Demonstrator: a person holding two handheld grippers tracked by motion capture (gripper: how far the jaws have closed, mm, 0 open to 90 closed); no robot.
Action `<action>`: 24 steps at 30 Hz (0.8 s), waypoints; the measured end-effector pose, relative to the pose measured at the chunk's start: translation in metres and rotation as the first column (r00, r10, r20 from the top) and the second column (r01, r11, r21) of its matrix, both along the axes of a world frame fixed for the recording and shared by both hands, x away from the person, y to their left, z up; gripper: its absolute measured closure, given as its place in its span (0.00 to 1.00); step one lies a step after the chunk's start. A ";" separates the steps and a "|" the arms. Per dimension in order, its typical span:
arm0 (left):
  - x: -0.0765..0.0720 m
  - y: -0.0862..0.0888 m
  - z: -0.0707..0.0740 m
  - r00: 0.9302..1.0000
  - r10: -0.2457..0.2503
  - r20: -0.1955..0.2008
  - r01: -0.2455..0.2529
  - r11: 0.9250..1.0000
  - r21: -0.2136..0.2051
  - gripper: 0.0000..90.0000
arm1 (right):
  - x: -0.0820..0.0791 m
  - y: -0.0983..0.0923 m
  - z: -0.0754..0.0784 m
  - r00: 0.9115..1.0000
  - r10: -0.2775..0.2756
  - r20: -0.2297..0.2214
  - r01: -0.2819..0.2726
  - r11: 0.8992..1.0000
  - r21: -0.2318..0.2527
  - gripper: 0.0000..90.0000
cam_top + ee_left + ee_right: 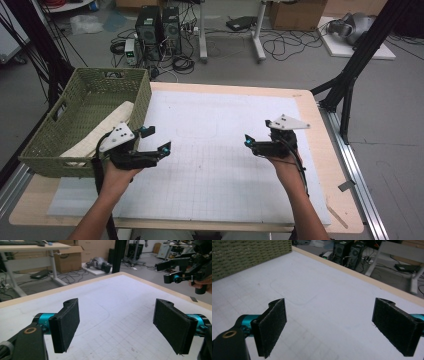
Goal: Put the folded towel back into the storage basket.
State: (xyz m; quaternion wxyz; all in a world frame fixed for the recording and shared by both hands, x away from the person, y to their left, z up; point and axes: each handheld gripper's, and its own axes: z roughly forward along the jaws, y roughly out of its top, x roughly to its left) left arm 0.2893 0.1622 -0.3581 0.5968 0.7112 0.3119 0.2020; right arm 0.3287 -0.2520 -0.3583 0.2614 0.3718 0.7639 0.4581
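White mat (215, 150) bare; left tongs (156, 140), right tongs (248, 141) both released, nothing between.

I note a woven green wicker basket (89, 117) at nine o'clock, coarse and matt, holding a cream cloth (102, 131) of soft, dull weave. The pale wooden table (327, 165) carries a white gridded paper mat (215, 150), smooth and flat. The left gripper (116, 325) and right gripper (337, 327) bear rough black felt-like pads (272, 326) on glossy teal metal fittings (42, 318).
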 end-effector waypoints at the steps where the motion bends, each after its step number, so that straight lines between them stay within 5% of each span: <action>1: 0.001 -0.003 -0.002 1.000 -0.010 -0.002 0.010 1.000 -0.003 0.24 | -0.005 -0.006 -0.003 1.000 -0.007 0.001 0.007 1.000 0.004 0.13; 8: 0.003 -0.017 -0.017 0.999 -0.046 -0.010 0.046 0.999 0.005 0.25 | -0.036 -0.036 -0.023 0.999 -0.052 -0.001 0.052 0.999 0.011 0.13; 14: 0.004 -0.020 -0.030 0.999 -0.041 -0.025 0.041 0.999 0.020 0.25 | -0.052 -0.043 -0.033 0.998 -0.069 0.001 0.069 0.998 0.005 0.13; 24: -0.001 -0.021 -0.042 0.998 -0.046 -0.045 0.048 0.998 0.038 0.26 | -0.060 -0.046 -0.045 0.997 -0.080 -0.025 0.079 0.997 -0.014 0.13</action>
